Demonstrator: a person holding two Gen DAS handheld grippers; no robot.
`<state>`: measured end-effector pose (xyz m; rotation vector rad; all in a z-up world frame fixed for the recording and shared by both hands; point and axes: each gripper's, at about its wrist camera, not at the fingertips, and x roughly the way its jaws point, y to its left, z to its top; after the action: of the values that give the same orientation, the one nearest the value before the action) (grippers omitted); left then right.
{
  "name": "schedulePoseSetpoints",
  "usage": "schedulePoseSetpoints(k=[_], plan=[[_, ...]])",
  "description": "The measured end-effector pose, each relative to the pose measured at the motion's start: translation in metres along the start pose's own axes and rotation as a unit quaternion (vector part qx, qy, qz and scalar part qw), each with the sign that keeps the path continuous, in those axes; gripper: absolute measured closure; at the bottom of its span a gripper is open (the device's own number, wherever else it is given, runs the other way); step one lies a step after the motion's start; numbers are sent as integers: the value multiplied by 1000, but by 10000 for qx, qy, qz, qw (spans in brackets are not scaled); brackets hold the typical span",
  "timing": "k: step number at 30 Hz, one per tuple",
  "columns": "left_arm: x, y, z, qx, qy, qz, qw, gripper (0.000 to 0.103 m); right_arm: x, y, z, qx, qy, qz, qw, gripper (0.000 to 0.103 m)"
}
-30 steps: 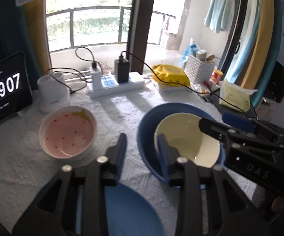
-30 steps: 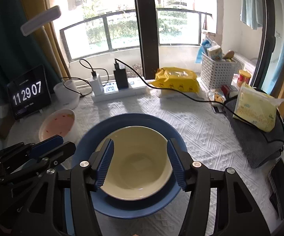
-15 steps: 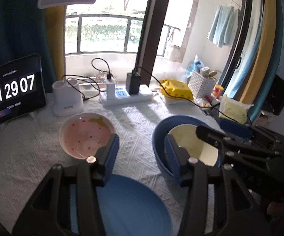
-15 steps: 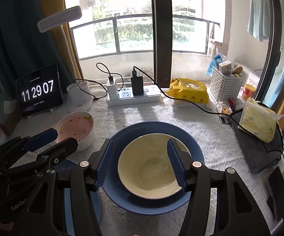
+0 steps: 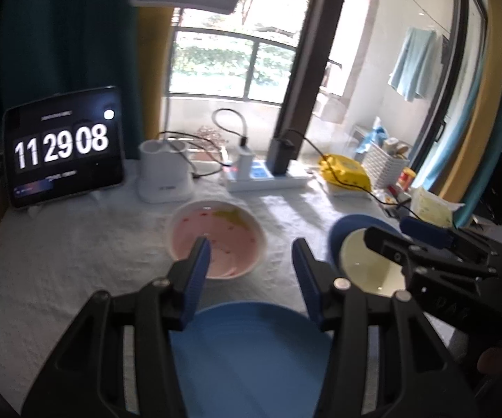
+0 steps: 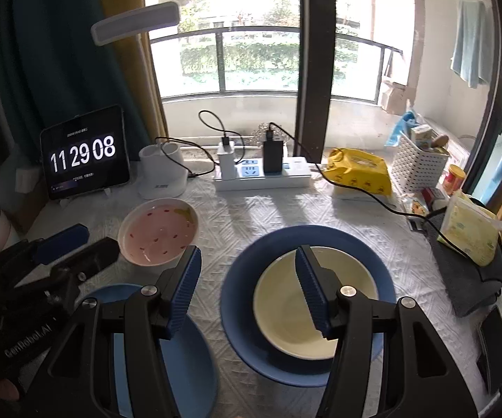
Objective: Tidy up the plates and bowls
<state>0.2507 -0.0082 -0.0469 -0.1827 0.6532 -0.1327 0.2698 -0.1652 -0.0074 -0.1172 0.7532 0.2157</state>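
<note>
Hovering above the white tablecloth (image 6: pixel 251 209), both grippers are spread apart and grasp nothing. The left gripper (image 5: pixel 251 261) hangs over the near rim of a small blue plate (image 5: pixel 251 358), which lies at 6 o'clock in the left wrist view. Just beyond its left fingertip, toward 11 o'clock, sits the pink bowl (image 5: pixel 218 237), speckled red inside. The right gripper (image 6: pixel 247 271) is released too; in its own view, its right finger crosses in front of the cream bowl (image 6: pixel 285 306). That cream bowl rests inside the large blue plate (image 6: pixel 240 278), right of centre on the cloth. In the right wrist view the pink bowl (image 6: pixel 158 231) lies at 10 o'clock from the large blue plate, apart from it, and the small blue plate (image 6: pixel 195 365) lies at 7 o'clock, near its rim; whether they touch cannot be told. At the far edge, around 12 o'clock, stand a clock screen (image 6: pixel 84 155) reading 11 29 08, a white lamp base (image 6: pixel 162 174), a power strip (image 6: pixel 261 174) with chargers, and a yellow pack (image 6: pixel 359 172).
</note>
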Motion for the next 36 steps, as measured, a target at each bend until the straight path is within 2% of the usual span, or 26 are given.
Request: schedulePoseSetpoints(k=[6,15,26,36], plan=[[-2,32,-2,-171,-7,198,9997,52,12,21,4,-131,64,127,9998,44],[9,64,3,-276,135,220,9993,52,32,41,7,-272,199,329,9989,44],[52,89,9,-242,408,341,9983,52,67,49,17,-119,257,674,9973,44],[88,94,10,-332,725,212,9966,52,103,50,19,83,467,741,9961,44]])
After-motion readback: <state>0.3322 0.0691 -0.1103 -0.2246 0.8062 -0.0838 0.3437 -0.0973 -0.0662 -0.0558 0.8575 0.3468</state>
